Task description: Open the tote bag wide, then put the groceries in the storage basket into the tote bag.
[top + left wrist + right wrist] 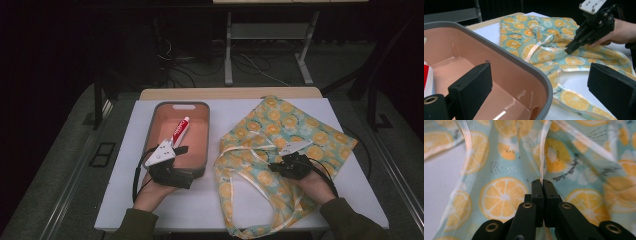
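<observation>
- White desk point(120, 200) stands in a dark room, with cables on the floor behind it.
- On the right side, the right tongs point(541, 182) are pressed together on a fold of the fruit-print bag point(280, 130), at its pale edge band, probably to lift or open the mouth.
- This bag lies flat and crumpled on the right half of the desk, its long handles point(240, 170) trailing toward the near edge.
- On the left, the left tongs point(179, 149) are apart and hold nothing; they wait over the near rim of the grey tray point(150, 131).
- Inside the tray, toward the far end, lies a toothpaste tube point(180, 131), perhaps the thing that should go into the bag.
</observation>
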`<state>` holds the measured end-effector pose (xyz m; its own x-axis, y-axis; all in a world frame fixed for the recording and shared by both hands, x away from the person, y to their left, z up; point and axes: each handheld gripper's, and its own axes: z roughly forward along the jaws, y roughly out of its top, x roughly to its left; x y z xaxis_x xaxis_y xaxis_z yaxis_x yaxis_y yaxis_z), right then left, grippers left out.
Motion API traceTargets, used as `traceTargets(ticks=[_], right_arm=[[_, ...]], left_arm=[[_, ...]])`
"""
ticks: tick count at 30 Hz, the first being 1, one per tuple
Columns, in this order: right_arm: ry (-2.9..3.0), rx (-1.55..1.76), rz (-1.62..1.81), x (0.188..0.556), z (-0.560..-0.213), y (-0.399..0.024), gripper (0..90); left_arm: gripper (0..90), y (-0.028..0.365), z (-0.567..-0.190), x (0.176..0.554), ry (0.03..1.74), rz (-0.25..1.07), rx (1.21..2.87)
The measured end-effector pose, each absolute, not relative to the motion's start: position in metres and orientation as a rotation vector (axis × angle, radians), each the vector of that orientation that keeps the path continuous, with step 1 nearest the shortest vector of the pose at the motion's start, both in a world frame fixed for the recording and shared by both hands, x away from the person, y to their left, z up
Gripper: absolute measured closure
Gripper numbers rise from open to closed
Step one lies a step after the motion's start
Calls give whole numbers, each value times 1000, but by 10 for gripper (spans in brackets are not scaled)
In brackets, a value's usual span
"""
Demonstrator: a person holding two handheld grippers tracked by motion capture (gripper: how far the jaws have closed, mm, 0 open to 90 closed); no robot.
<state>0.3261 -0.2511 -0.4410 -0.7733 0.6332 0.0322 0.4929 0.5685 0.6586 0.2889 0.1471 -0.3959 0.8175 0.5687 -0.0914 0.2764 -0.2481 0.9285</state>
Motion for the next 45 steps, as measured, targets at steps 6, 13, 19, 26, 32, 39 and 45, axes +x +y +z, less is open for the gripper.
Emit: traceTargets(ticks=[6,13,19,26,32,39,45], right_arm=[[2520,966,1078,332,-418,-262,886],[2432,977,1172,344,-390,-269,888],[2368,1012,1258,353,-376,-275,888],[2381,1025,1243,352,-381,-279,887],[2388,1011,1243,351,-382,-278,888],[2393,1015,1254,351,-383,-281,887],[2397,1022,1262,351,-385,-283,887]], left_arm=[[44,147,-396,289,643,316,1844],[44,147,-396,289,643,316,1845],[44,147,-396,289,642,315,1847],[38,147,-394,291,651,292,1851],[6,147,-393,294,669,278,1883],[0,152,-381,297,684,260,1911],[0,154,-366,306,701,286,1947]])
